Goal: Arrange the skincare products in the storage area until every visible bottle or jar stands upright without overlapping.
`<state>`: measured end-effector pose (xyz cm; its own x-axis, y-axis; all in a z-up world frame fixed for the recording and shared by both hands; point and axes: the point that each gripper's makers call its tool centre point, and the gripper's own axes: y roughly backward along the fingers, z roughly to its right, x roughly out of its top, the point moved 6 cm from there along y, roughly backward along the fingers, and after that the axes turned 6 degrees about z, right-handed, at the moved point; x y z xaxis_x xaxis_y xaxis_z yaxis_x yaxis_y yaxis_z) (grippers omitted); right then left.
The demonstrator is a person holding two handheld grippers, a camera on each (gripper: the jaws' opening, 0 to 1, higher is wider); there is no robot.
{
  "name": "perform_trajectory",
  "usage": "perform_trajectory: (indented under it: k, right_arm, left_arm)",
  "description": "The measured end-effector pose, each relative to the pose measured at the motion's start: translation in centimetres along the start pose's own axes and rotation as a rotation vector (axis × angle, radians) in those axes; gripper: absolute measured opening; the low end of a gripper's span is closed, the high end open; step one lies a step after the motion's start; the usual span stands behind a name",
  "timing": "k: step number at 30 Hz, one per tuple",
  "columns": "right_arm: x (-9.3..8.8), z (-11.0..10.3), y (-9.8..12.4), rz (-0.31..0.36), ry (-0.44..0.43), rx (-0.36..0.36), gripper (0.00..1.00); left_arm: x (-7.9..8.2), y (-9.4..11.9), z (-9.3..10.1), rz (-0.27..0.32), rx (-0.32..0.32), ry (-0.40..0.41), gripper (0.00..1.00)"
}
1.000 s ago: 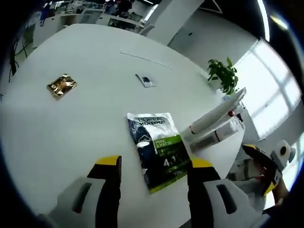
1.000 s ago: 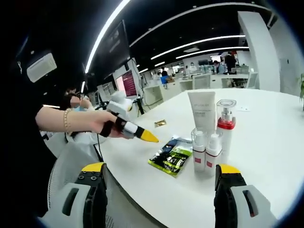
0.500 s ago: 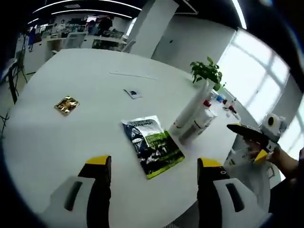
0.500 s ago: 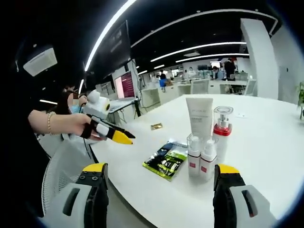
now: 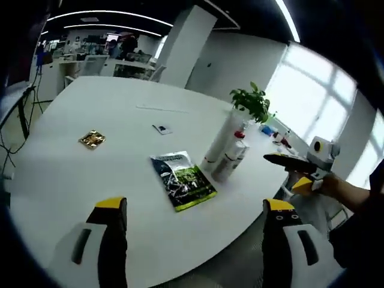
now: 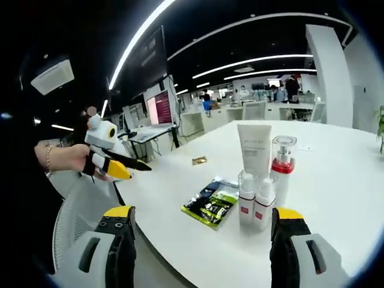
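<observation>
Both my jaws held apart and empty, off the bench edge

Left gripper view: my left gripper (image 5: 195, 219) hangs over the bench (image 5: 72, 174); the bottles (image 5: 225, 153) bunch together, hard to separate, beside the flat sachet (image 5: 182, 180). Right gripper view: my right gripper (image 6: 201, 231) faces the upright tube (image 6: 253, 147) and three pump bottles (image 6: 264, 189), labels unreadable; broad bare top behind them
</observation>
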<state>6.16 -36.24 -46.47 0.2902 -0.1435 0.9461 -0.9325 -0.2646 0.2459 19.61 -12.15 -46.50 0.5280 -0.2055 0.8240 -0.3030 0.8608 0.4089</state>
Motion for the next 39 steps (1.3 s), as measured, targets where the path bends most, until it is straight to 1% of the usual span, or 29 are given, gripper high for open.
perform_trajectory:
  k: [5, 6, 8, 10, 12, 15, 16, 17, 19, 21, 26, 29, 32, 35, 38, 39]
  right_arm:
    - [0.1, 0.1, 0.1, 0.013, -0.005, 0.002, 0.99]
    - [0.1, 0.1, 0.1, 0.015, -0.007, 0.002, 0.99]
    - [0.2, 0.1, 0.1, 0.020, -0.007, 0.000, 0.99]
    - [0.2, 0.2, 0.2, 0.022, -0.003, -0.004, 0.99]
    - [0.2, 0.3, 0.2, 0.027, -0.008, -0.007, 0.99]
    - [0.3, 0.2, 0.1, 0.031, -0.014, -0.006, 0.99]
    - [0.3, 0.2, 0.1, 0.031, -0.014, -0.008, 0.99]
    - [0.3, 0.2, 0.1, 0.029, -0.016, -0.006, 0.99]
    - [0.3, 0.1, 0.1, 0.029, -0.017, -0.005, 0.99]
    - [0.2, 0.1, 0.0, 0.027, -0.019, 0.003, 0.99]
    - [0.0, -0.2, 0.0, 0.009, -0.020, 0.011, 0.99]
    - [0.0, -0.4, 0.2, 0.013, -0.009, 0.010, 0.99]
    - [0.0, -0.4, 0.4, 0.018, -0.003, 0.002, 0.98]
    - [0.2, -0.3, 0.3, 0.024, -0.007, -0.001, 0.98]
    - [0.4, 0.0, 0.2, 0.026, -0.001, -0.001, 0.97]
    - [0.4, -0.1, 0.2, 0.033, -0.014, 0.004, 0.96]
  left_arm:
    - [-0.9, 1.0, 0.2, -0.013, 0.022, -0.016, 0.95]
    - [-1.1, 1.1, 0.0, -0.026, 0.022, -0.021, 0.95]
    - [-0.9, 0.9, 0.0, -0.020, 0.016, -0.029, 0.95]
    - [-0.4, 0.6, 0.1, -0.001, 0.020, -0.074, 0.99]
    - [-0.4, 0.5, 0.3, 0.002, 0.021, -0.084, 0.99]
    - [-0.5, 0.5, -0.3, 0.010, 0.035, -0.096, 0.99]
    - [-0.3, 0.5, -0.4, 0.028, 0.036, -0.104, 0.99]
    - [-0.1, 0.5, -0.3, 0.043, 0.032, -0.085, 0.99]
    - [-0.1, 0.4, -0.6, 0.049, 0.040, -0.081, 0.99]
    - [-0.3, 0.3, -0.8, 0.041, 0.052, -0.081, 0.99]
    - [-0.7, 0.2, -0.9, 0.022, 0.059, -0.069, 0.99]
    - [-0.9, 0.1, -1.1, 0.011, 0.066, -0.078, 0.99]
    - [-1.0, 0.0, -1.3, -0.001, 0.075, -0.066, 0.99]
    - [-0.9, -0.4, -1.3, 0.001, 0.075, -0.027, 0.99]
    - [-0.4, -0.9, -1.2, -0.002, 0.084, -0.020, 0.99]
    - [-0.2, -1.1, -1.2, -0.002, 0.086, -0.021, 0.99]
